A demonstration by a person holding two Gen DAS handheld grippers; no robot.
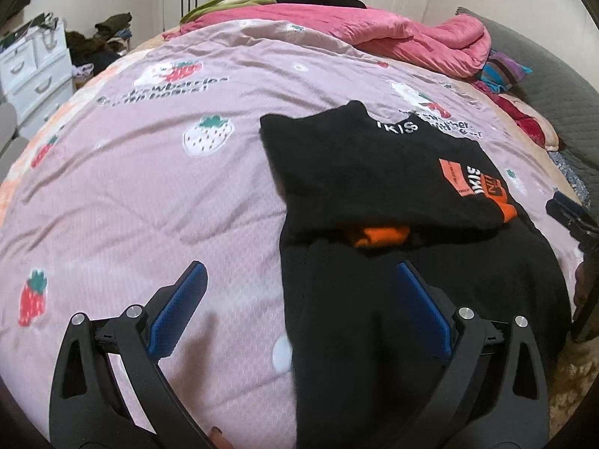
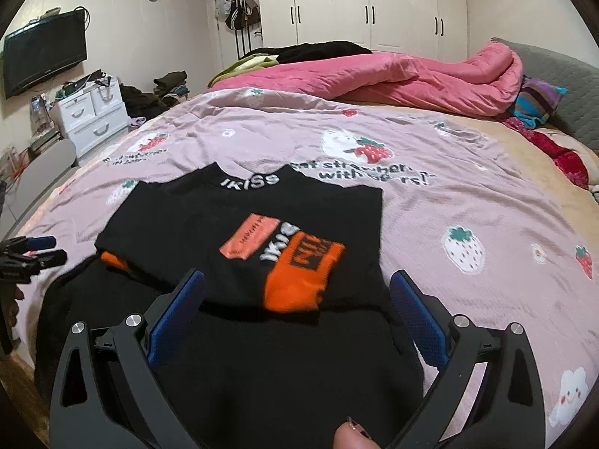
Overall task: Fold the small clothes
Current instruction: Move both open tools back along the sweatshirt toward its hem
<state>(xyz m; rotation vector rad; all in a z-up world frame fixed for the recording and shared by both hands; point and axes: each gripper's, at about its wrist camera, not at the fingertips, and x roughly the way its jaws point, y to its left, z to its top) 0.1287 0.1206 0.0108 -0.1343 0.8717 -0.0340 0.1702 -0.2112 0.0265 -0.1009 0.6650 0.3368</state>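
A small black sweater (image 2: 262, 366) with orange patches and "IKISS" lettering lies on the pink strawberry bedspread (image 2: 468, 205). Its collar points away, and an upper layer with the orange patch (image 2: 299, 280) lies folded over the lower part. My right gripper (image 2: 297, 275) hangs open just above the fold's near edge, holding nothing. In the left wrist view the sweater (image 1: 374, 172) sits to the right, and my left gripper (image 1: 299, 267) is open over its left edge, one finger above the bedspread (image 1: 149, 187), the other above black cloth. Each gripper shows in the other's view: left gripper (image 2: 37, 250), right gripper (image 1: 565, 209).
A bunched pink quilt (image 2: 393, 75) and dark clothes lie at the far side of the bed. Coloured pillows (image 2: 539, 101) and a grey headboard (image 2: 561, 75) are at the right. White drawers (image 2: 93, 112) and a wall TV (image 2: 45, 56) stand to the left. A person's fingertip (image 2: 352, 434) shows at the bottom.
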